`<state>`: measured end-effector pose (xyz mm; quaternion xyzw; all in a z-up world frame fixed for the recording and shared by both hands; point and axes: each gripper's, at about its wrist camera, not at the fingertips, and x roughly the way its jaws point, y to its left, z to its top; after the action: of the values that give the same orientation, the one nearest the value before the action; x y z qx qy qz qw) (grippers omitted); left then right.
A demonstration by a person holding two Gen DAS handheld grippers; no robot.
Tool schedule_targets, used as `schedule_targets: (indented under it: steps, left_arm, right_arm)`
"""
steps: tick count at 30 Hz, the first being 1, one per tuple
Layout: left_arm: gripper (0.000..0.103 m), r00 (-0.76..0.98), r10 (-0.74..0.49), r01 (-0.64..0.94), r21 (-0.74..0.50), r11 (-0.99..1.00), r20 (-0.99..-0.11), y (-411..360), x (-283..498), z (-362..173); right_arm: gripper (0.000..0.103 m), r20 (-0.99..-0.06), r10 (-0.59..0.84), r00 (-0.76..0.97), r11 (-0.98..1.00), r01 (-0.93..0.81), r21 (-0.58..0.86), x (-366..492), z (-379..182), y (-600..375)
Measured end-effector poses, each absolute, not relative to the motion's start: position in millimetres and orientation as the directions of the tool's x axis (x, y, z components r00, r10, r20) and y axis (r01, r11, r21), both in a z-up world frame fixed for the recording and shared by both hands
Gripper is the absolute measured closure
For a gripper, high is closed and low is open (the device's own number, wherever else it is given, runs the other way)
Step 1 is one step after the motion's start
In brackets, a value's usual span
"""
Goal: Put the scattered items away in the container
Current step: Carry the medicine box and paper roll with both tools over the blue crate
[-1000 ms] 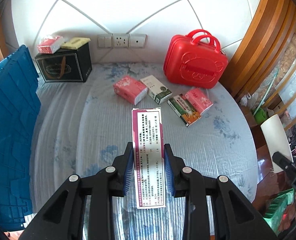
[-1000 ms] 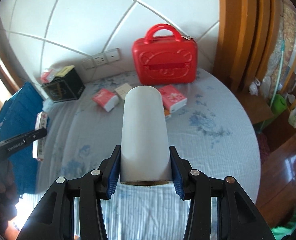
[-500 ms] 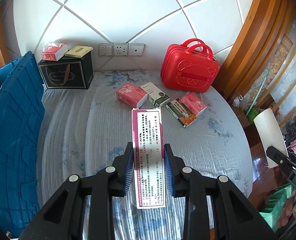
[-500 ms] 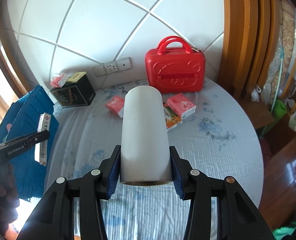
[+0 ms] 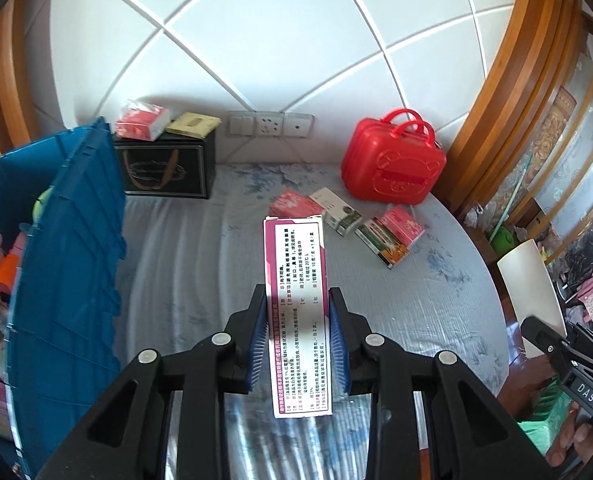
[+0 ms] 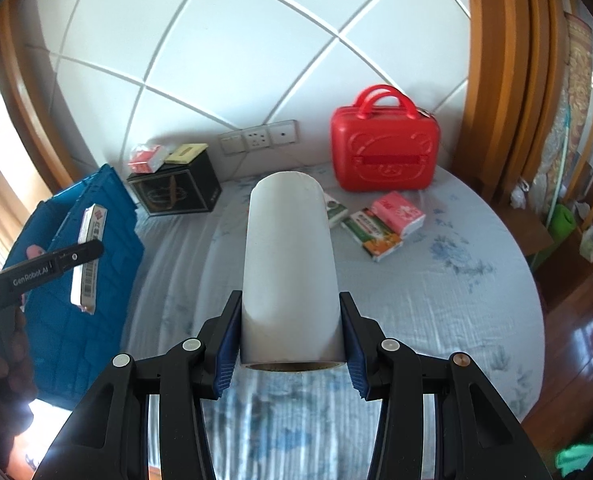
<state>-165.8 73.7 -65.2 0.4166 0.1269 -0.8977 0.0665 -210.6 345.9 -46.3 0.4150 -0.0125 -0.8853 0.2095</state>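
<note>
Left gripper (image 5: 298, 338) is pinching a long pink-and-white box (image 5: 296, 304) flat between its blue pads, box pointing fwd, held clear above the bed (image 5: 200, 264). Right gripper (image 6: 290, 334) is clamping a white roll (image 6: 290, 268) at its near end, roll lying along the fingers, also off the bed.

Landmark: blue bin (image 5: 72, 264), standing at the bed's left edge. Seen from the right wrist, the left tool and its box are hanging over the bin's near wall; exact height above the rim can't be told. Inside the bin, left-wrist view, toys and a pink pack are showing, so some items are already stowed. The roll is sitting well right of the bin, approx. over mid-bed.

Farther out, well right of the bin: a pink tissue pack (image 5: 294, 204), a white-green box (image 5: 336, 211), an orange-green box (image 5: 382, 242) and a second pink pack (image 5: 402, 226), clustered and partly touching. Just behind the bin, a black box (image 5: 168, 168) with two small packs on top. Red case (image 5: 392, 168) is standing at the wall, far right of the bin.

Judgement: step in hand = carry phase, both tools loaded. Next move calls for the left box going past the bin wall, then letting go; the roll needs a leftward swing over the bin. Four items on the bed are waiting; task approx. part done.
</note>
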Motion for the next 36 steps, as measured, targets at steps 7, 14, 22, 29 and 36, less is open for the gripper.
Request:
schedule_targets:
  steps: [7, 14, 22, 29, 36]
  left_arm:
    - [0.075, -0.654, -0.019, 0.24, -0.183, -0.953, -0.756, 26.7, -141.4, -56.8]
    - [0.075, -0.661, -0.028, 0.244, -0.179, -0.953, -0.75, -10.2, -123.3, -50.1]
    - [0.075, -0.666, -0.039, 0.248, -0.172, -0.953, -0.745, -54.0, -102.8, -41.6]
    - [0.075, -0.67, -0.052, 0.282, -0.189, -0.941, -0.74, -95.5, -82.6, -36.0]
    - [0.075, -0.667, -0.077, 0.319, -0.192, -0.928, -0.741, -134.6, -62.5, -33.5]
  right_arm:
    - [0.058, -0.72, -0.392, -0.572, -0.903, 0.389, 0.182, -189.1, -35.0, 300.3]
    - [0.058, -0.717, -0.407, -0.565, -0.893, 0.412, 0.182, -175.5, -32.8, 258.0]
    - [0.058, -0.704, -0.431, -0.565, -0.881, 0.432, 0.192, -163.2, -25.6, 208.8]
    - [0.058, -0.703, -0.45, -0.551, -0.861, 0.477, 0.177, -147.3, -16.2, 163.4]
    - [0.058, -0.699, -0.481, -0.529, -0.828, 0.537, 0.163, -134.0, -6.9, 116.0]
